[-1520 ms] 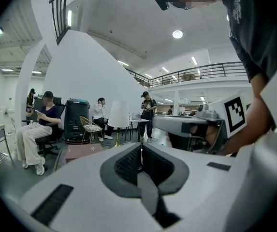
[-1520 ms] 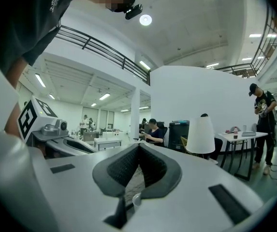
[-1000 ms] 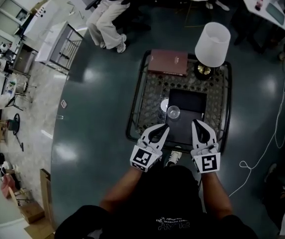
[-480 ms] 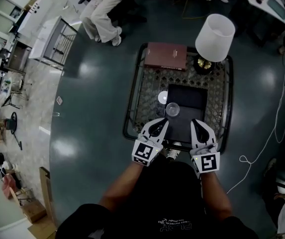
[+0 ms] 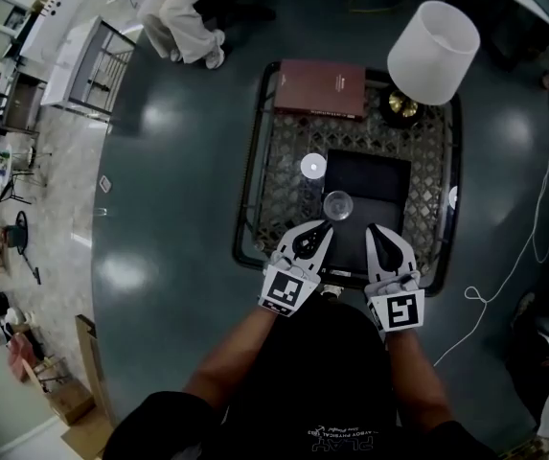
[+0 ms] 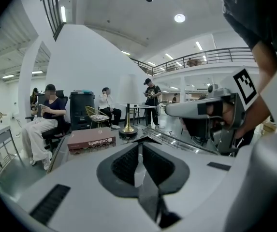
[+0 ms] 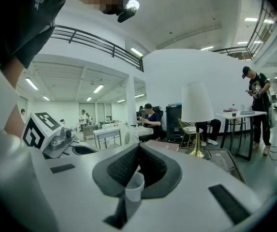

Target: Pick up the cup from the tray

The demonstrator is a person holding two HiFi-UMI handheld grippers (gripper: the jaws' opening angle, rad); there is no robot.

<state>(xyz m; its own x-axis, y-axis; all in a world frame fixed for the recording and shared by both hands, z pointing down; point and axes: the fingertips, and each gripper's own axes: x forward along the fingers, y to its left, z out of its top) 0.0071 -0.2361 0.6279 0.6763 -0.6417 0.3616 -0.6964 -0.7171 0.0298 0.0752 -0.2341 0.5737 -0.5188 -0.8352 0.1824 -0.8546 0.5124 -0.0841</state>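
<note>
A clear glass cup [image 5: 337, 205] stands upright on the left edge of a dark tray [image 5: 375, 185], which lies on a lattice-topped table [image 5: 288, 175]. Just left of the tray stands a small white cup [image 5: 312, 167]. My left gripper [image 5: 323, 227] hovers at the table's near edge, just short of the glass cup, jaws shut with nothing between them. My right gripper [image 5: 377, 229] is level with it over the tray's near end, tips together. In the right gripper view a whitish cup [image 7: 134, 185] shows through the gap behind the closed tips [image 7: 138, 147].
A maroon book [image 5: 320, 89] lies at the table's far left corner. A white-shaded lamp [image 5: 434, 51] on a brass base stands at the far right corner. A white cable [image 5: 514, 276] trails on the floor to the right. Seated people are off to the far left.
The table has drawn closer under the grippers, and both grippers now reach over its near edge toward the tray. Both jaws have stayed closed.
</note>
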